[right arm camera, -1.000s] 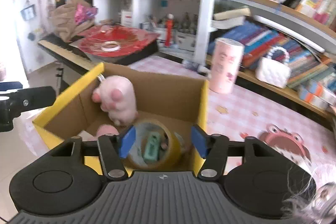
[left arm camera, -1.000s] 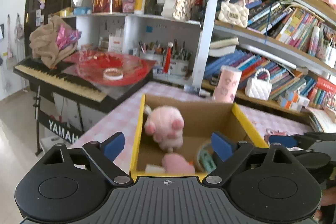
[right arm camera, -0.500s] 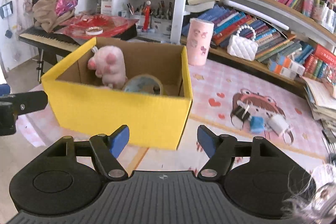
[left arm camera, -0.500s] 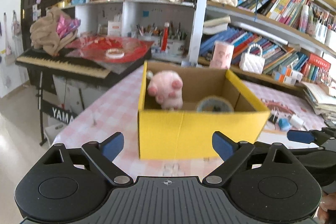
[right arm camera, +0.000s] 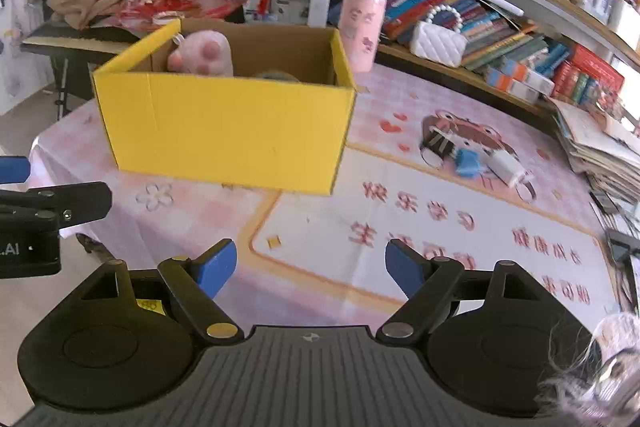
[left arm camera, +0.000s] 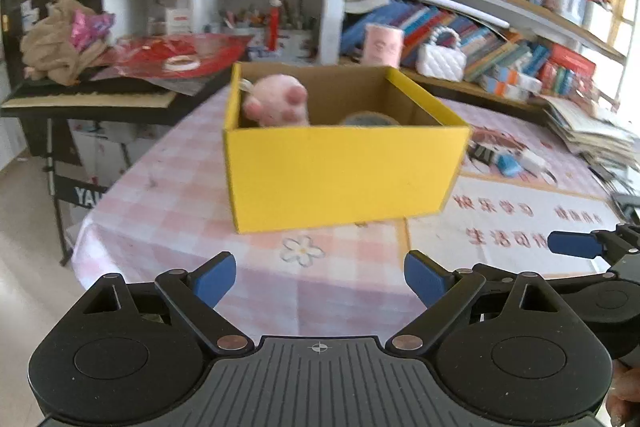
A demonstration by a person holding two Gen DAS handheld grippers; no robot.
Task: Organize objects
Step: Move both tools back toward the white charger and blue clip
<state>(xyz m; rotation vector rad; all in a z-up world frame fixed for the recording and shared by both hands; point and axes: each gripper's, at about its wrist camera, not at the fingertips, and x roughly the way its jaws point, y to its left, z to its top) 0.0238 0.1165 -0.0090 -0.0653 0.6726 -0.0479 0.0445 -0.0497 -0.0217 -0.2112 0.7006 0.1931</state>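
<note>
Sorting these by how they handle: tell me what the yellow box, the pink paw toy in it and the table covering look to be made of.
Yellow box: likely cardboard, matte yellow outside, bare brown inside with folded seams. Pink paw toy: seemingly plush fabric, fuzzy and rounded, with darker pink pads. Table covering: smooth printed sheet, possibly vinyl or coated cloth; its faint sheen leaves that open.

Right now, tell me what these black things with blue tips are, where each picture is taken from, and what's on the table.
They are two hand-held grippers, one in each of a person's hands, each with a camera looking along its jaws. One picture is from the left gripper, the other from the right gripper. The left jaws are open; the right jaws are opening. Both are empty. On the pink checked tablecloth stands a yellow box holding a pink plush paw and a roll of tape. A few small items lie to its right.
</note>
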